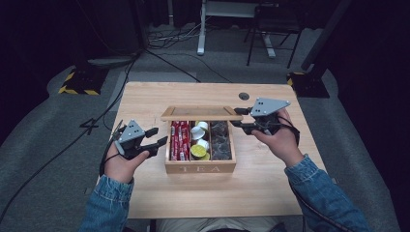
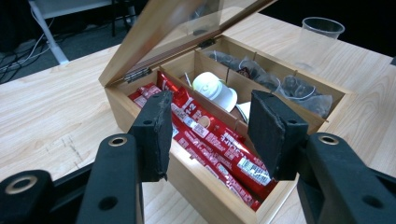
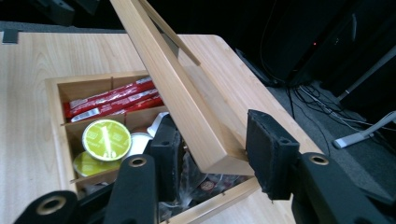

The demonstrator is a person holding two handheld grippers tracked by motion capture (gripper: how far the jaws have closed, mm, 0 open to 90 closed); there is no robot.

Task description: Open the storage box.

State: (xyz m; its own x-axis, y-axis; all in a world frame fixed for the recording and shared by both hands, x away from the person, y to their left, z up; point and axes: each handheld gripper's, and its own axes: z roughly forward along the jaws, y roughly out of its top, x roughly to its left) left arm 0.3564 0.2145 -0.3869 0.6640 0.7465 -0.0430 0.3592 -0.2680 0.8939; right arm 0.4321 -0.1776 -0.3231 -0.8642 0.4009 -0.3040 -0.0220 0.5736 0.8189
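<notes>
At the centre of the high view sits the wooden tea box (image 1: 200, 166), its glass-paned lid (image 1: 201, 113) raised on the far side. The right gripper (image 1: 240, 117) has its jaws parted around the lid's front corner, one pad inside and one outside; whether they touch the wood cannot be told. Judging by this, the lid is mid-swing, either nearly open or about to be lowered. Inside lie red sachets (image 1: 180, 140) at left, pods (image 1: 199, 151) in the middle and dark bags (image 1: 221, 141) at right. The left gripper (image 1: 159, 142) hangs open at the box's left side, holding nothing. The pale wooden table (image 1: 270, 193) stands on grey carpet, cables (image 1: 169, 36) across the upper frame, dark surroundings.
</notes>
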